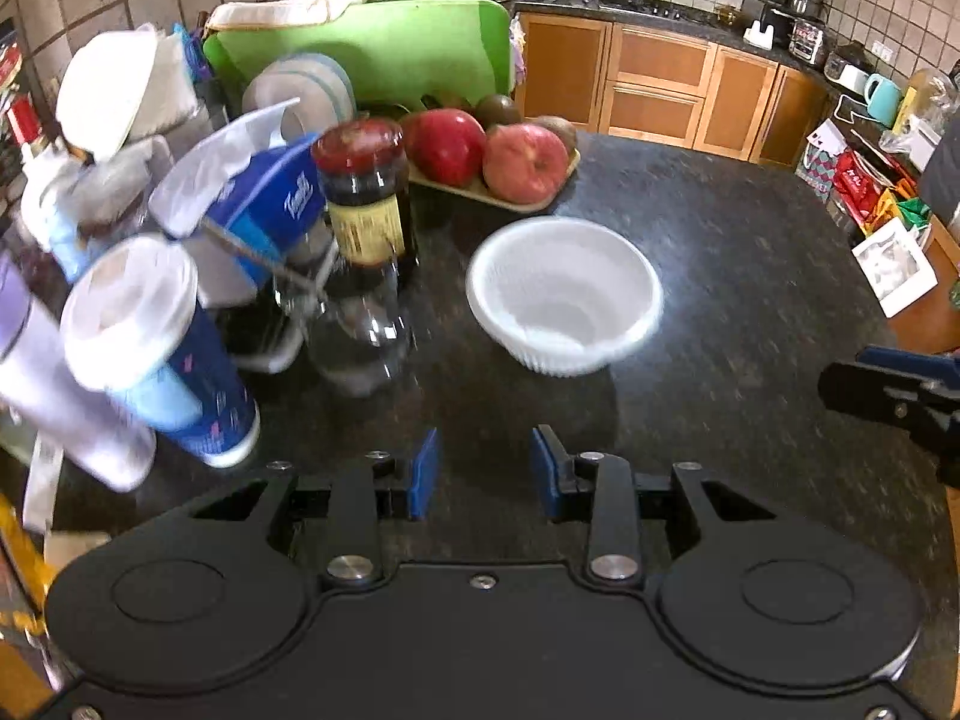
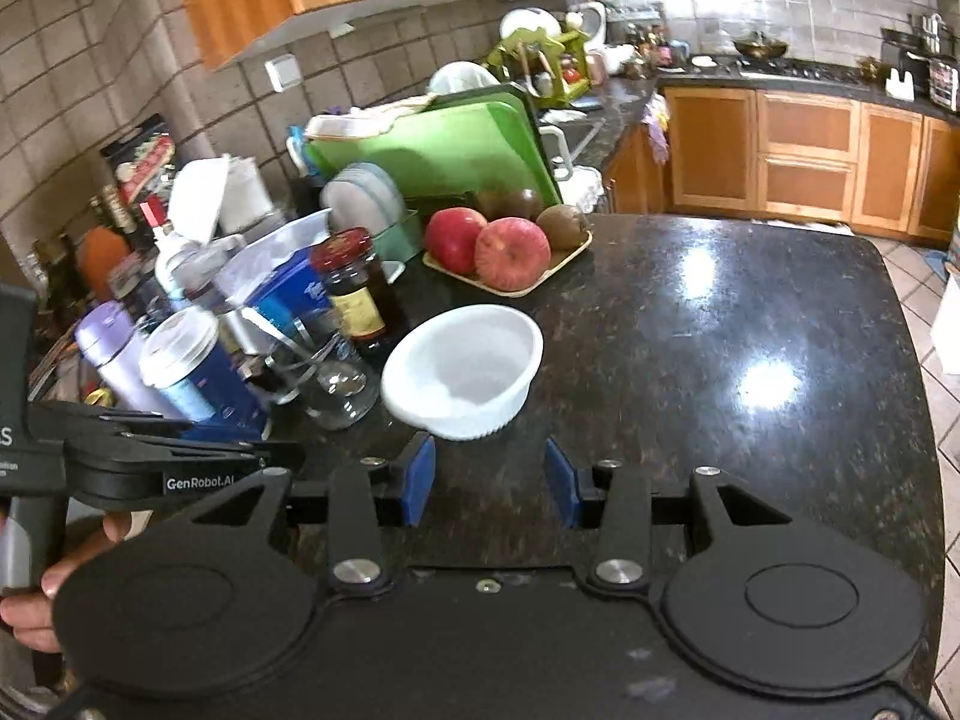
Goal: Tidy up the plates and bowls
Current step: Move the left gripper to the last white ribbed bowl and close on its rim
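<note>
Left wrist view: left gripper (image 1: 483, 474) fingers spread, nothing between them, over bare desk (image 1: 750, 252). White bowl (image 1: 564, 294) sits upright on the desk, mouth up, straight ahead of the fingers and slightly right of their centreline, clear gap of desk between. Bowl is round, so no long axis to line up on; any rim point works. Ribbed outer wall, rim looks thin enough to pinch. Clutter sits just left of the bowl: a clear glass (image 1: 360, 330), a dark jar (image 1: 366, 192), a blue cup (image 1: 156, 348). Tray of apples (image 1: 492, 156) lies behind the bowl toward the far edge. Plates (image 1: 312, 96) stand on edge in a rack at the far left, in front of a green board (image 1: 390, 54). Right gripper (image 1: 894, 399) shows at the right edge of the frame, well apart from the bowl.

Right wrist view: right gripper (image 2: 489, 483) fingers spread too, empty. Bowl (image 2: 465, 369) lies ahead and left of centre, its near rim just beyond the left fingertip. Left gripper (image 2: 180, 462) comes in from the left, low, beside the cup and glass; its fingertips are hidden here.

Judgement: the right gripper looks nearer to the bowl; the left has the straighter line. Either way the move is forward onto the near rim, one finger inside, one outside. Risk: the glass stands close on the left side of the bowl, so a right-side rim grasp is safer.
</note>
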`<state>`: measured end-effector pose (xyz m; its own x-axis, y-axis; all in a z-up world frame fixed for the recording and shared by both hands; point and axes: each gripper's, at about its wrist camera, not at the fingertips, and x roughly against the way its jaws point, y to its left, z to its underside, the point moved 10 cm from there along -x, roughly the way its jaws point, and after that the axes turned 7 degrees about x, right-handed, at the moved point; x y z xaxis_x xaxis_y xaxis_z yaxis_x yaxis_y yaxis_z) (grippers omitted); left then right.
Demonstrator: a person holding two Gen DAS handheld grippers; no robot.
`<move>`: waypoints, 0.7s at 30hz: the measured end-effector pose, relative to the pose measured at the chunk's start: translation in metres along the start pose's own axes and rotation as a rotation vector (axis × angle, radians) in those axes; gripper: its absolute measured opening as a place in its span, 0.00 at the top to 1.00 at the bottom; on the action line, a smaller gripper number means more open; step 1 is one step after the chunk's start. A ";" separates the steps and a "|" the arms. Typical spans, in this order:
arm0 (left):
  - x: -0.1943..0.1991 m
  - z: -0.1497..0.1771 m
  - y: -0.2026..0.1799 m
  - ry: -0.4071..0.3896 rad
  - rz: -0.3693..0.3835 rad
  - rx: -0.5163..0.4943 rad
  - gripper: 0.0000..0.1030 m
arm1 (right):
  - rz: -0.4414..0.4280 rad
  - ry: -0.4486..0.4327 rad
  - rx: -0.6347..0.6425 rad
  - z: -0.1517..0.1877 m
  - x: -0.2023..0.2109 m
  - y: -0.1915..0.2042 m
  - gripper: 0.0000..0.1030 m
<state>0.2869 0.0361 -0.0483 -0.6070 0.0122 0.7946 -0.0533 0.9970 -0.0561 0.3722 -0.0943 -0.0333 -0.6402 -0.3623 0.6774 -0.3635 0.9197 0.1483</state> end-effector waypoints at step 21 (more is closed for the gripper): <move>-0.094 -0.058 0.015 0.116 -0.005 0.043 0.60 | 0.058 0.115 -0.040 -0.035 -0.116 -0.023 0.76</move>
<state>0.3892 0.0539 -0.0885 -0.5109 0.0186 0.8595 -0.0915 0.9929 -0.0759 0.4786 -0.0680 -0.0897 -0.5766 -0.2903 0.7637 -0.2993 0.9448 0.1332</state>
